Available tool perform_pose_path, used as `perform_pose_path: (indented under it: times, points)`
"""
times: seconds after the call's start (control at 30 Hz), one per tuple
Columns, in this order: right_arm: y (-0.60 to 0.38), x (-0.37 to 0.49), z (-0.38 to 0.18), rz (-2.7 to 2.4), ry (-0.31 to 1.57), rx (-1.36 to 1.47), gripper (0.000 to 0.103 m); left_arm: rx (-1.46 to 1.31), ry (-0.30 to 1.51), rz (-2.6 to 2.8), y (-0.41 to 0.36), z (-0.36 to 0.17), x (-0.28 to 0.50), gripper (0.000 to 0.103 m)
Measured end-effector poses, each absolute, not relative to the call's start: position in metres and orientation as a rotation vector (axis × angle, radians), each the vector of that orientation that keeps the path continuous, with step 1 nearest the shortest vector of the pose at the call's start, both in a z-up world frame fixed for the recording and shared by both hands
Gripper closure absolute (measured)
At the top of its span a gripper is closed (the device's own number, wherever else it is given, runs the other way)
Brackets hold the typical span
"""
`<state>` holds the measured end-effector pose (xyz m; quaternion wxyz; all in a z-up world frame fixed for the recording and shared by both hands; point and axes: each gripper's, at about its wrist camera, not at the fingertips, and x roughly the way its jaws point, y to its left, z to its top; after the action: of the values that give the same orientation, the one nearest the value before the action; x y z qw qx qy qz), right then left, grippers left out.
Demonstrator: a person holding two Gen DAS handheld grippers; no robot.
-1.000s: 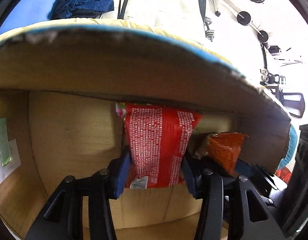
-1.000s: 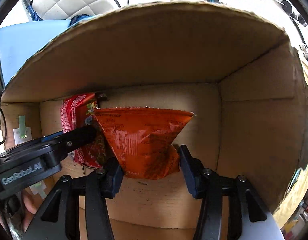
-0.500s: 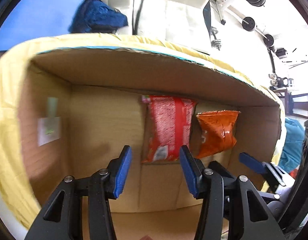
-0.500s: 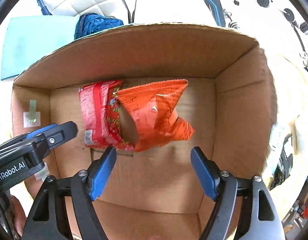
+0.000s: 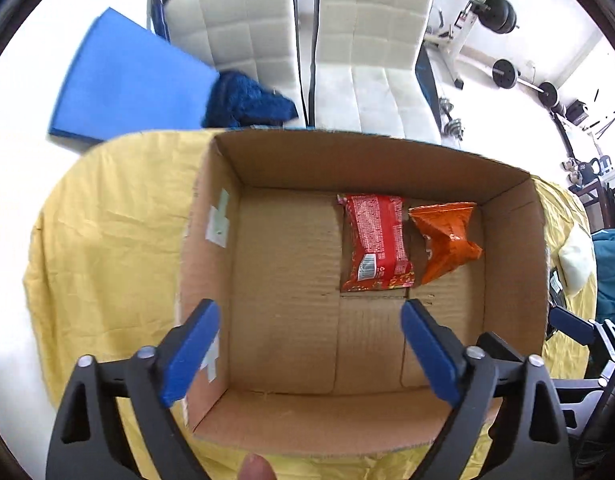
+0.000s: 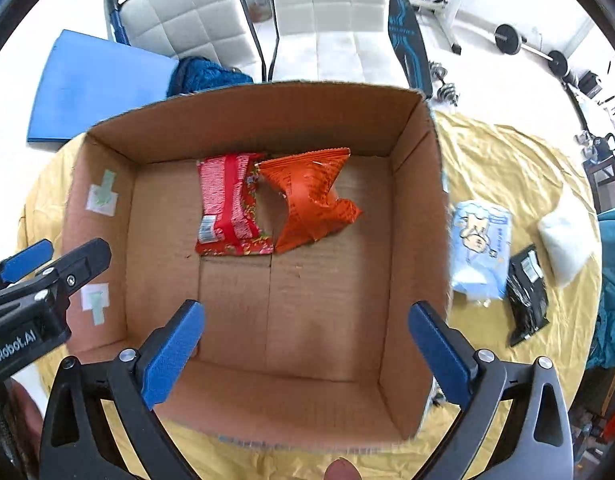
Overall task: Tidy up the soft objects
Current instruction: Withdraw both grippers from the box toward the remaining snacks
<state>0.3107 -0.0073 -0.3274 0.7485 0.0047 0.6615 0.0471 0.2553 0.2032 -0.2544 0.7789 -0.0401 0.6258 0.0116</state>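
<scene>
Both claws hang wide open and empty above the cardboard box (image 6: 411, 208): the left gripper (image 5: 307, 350) with its blue pads (image 5: 191, 350) over the box's near left side, the right gripper (image 6: 307, 346) over its near middle. On the box floor, toward the far wall, lie the red snack packet (image 6: 227, 208) and, touching it on the right, the crumpled orange snack bag (image 6: 311, 196); both are glossy foil, the red one flat and printed with fine text, the orange one puffed and creased. Corrugated brown walls stand upright around them, with pale tape patches (image 6: 101, 198) on the left wall. Only the right wrist view shows the items right of the box on the wrinkled yellow cloth (image 6: 503, 160): a light blue soft pack (image 6: 481, 248), a black pouch (image 6: 527, 292) and a white pillow-like bundle (image 6: 565, 240). Far behind stand two white quilted chairs (image 5: 371, 44).
</scene>
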Motion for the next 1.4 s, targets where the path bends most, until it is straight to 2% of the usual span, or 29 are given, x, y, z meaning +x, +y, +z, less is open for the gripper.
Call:
perform_pose_path:
  times: [0.7,0.97,1.23,1.4]
  points:
    - [-0.015,0.195,-0.213,0.121,1.269,0.035,0.0,-0.059,1.164,0.008,0.187,-0.163,0.166,0.002]
    - [-0.037,0.177,-0.196,0.152,1.25,0.059,0.0,-0.086,1.138,0.016,0.169,-0.142,0.146,0.002]
    - [-0.141,0.178,-0.205,0.1,1.293,0.118,0.0,-0.079,1.152,-0.02,0.09,-0.13,0.147,0.002]
    - [-0.244,0.188,-0.24,0.023,1.366,0.126,0.0,-0.05,1.264,-0.105,0.002,-0.171,0.16,0.002]
